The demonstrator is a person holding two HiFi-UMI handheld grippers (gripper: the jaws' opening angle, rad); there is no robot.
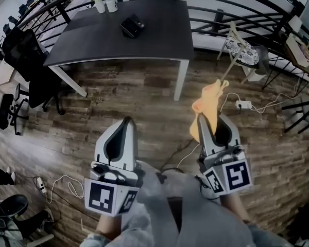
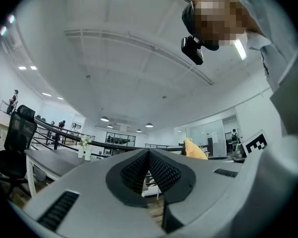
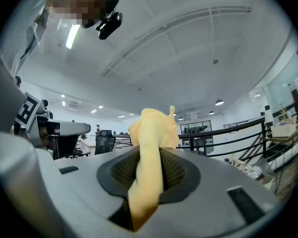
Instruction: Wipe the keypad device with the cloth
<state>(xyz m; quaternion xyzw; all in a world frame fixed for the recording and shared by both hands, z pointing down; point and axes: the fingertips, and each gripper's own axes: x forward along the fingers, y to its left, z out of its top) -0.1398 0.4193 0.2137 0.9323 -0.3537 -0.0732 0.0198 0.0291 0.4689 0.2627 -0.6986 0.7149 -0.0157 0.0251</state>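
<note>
Overhead, we see the small black keypad device (image 1: 132, 25) on the dark grey worktop (image 1: 159, 40) at twelve o'clock, well apart from our left gripper (image 1: 125, 120) and right gripper (image 1: 215, 118). In the left gripper view, the jaws are together, empty. In the right gripper view, the jaws clamp the crumpled yellow cloth (image 3: 151, 130); we judge it may slip out mid-wipe.

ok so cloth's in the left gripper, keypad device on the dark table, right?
No: the yellow cloth is clamped in the right gripper, per the right gripper view; the left gripper is shut on nothing. The keypad device is on the dark table.
</note>
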